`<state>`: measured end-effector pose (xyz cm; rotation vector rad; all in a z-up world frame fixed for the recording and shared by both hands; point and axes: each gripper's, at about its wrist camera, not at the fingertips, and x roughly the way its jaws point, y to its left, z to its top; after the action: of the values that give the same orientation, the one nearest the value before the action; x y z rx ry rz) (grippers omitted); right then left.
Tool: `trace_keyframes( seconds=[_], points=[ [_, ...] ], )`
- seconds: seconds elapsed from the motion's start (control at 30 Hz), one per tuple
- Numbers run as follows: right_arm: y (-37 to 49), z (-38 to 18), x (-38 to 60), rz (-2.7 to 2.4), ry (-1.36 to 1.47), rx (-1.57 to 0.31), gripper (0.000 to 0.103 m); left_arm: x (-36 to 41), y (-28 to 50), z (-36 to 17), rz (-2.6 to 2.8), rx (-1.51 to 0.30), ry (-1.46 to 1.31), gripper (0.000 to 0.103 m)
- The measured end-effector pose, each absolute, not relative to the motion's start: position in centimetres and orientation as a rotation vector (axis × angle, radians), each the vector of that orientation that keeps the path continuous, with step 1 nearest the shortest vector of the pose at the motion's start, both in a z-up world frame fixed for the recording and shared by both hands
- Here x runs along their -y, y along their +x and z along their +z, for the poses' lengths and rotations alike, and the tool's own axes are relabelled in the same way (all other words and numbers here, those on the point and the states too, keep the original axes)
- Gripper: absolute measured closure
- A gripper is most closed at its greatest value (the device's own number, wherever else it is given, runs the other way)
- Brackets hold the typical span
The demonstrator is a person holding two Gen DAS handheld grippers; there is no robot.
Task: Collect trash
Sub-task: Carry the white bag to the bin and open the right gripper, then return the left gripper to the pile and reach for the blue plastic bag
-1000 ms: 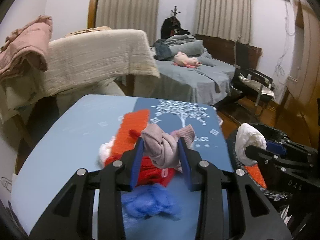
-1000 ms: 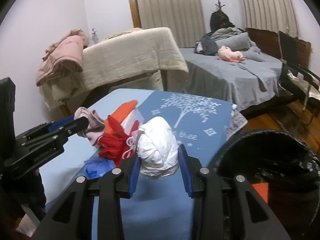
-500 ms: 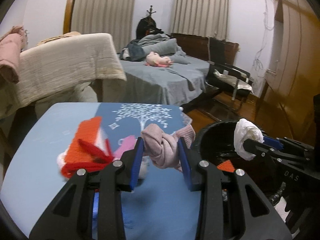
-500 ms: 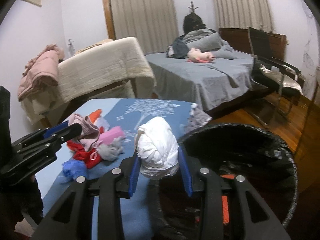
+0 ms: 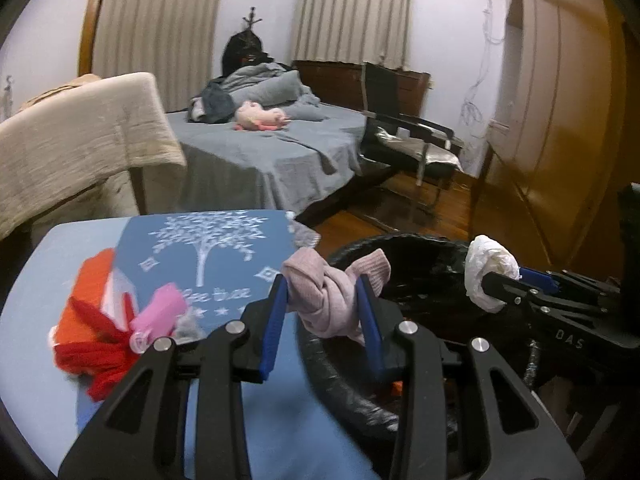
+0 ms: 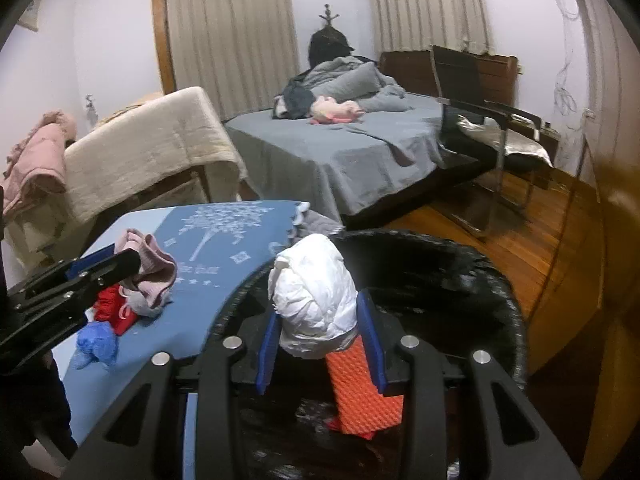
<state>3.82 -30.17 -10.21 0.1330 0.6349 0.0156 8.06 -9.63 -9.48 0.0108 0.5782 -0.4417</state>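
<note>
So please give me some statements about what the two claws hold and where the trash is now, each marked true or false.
1. The left claw is shut on a pink knotted cloth. True.
2. The right claw is empty. False: it grips a white crumpled wad.
3. The white wad hangs above the black bin. True.
4. The bin is empty. False: an orange ribbed piece lies inside it.
5. Trash remains on the blue table, among it a blue wad. True.
6. The pink cloth lies on the bed. False: it is in the left claw, near the bin's rim.
</note>
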Motion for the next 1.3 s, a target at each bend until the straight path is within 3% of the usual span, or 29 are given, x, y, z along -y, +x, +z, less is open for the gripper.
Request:
trace_keyframes(
  seconds=[0.5, 0.97, 1.07, 1.3],
  points=[
    [2.8, -12.2, 35.8, -0.111, 0.168, -0.671, 0.062, 16.8, 9.7, -11.1, -0.606, -0.612, 0.047, 0.066],
    [2.1, -12.1, 36.4, -0.155, 0.175, -0.649, 0.011, 14.4, 9.3, -10.5, -0.528, -0.584, 0.044, 0.032],
    [2.3, -11.8, 35.5, -0.142, 0.168, -0.636, 0.006, 12.8, 8.9, -10.3, -0.484, -0.574, 0.037, 0.026],
    [3.5, -11.5, 31.9, -0.067, 0.158, -0.632, 0.006, 8.4, 8.1, -10.1, -0.373, -0.565, 0.011, 0.021]
  ],
)
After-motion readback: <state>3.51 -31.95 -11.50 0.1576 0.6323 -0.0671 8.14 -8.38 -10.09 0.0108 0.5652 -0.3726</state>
